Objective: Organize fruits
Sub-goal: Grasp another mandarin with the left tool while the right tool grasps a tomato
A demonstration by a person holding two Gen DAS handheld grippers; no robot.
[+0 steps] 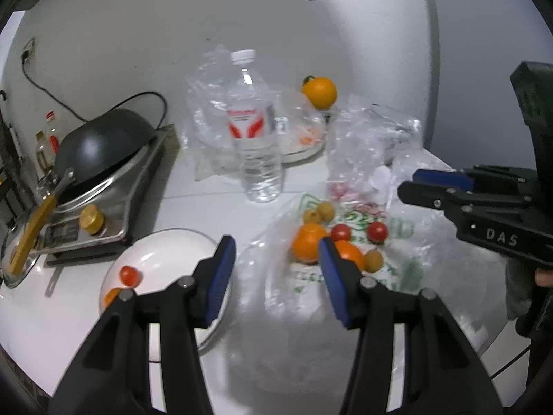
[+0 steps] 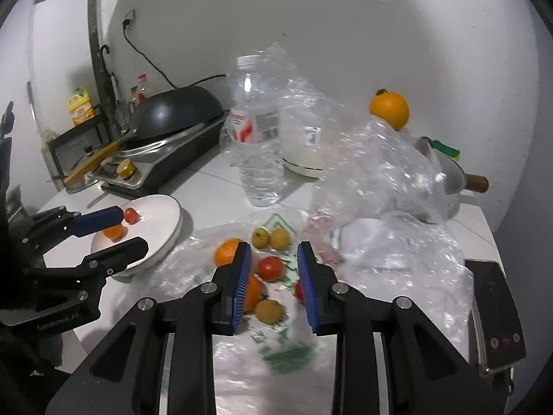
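A white plate [image 1: 162,252] sat on the white bench [image 1: 86,297], near the left, just in front of a stove. It held one small red tomato [image 1: 130,275] and one small orange fruit [image 1: 111,295], close together.

Right of the plate, a flattened plastic bag [image 2: 287,342] with green print lay on the bench with loose fruit on it: two oranges [image 1: 308,242], two red tomatoes [image 1: 377,231] and a few small yellow fruits [image 1: 326,210].

Farther back stood a clear water bottle [image 1: 257,145] among crumpled clear bags. Beyond it a white bowl [image 2: 306,159] stood; a large orange [image 1: 319,91] with a green stem showed above it.

The left tongs [image 1: 276,276] were spread, nothing between the blue pads, held over the gap between the plate and the printed bag. The right tongs [image 2: 273,287] stood with pads apart, above the fruit on the bag, pinching nothing.

Only the right wrist view showed a metal pot [image 2: 449,176] with a brown handle at the far right, a green and yellow sponge [image 2: 446,148] above it, and a dark flat device [image 2: 494,311] at the near right edge. Only the left wrist view showed a fingertip [image 1: 544,276] behind the right tool.

A dark wok [image 1: 103,141] sat on the stove [image 1: 114,214] at the left.
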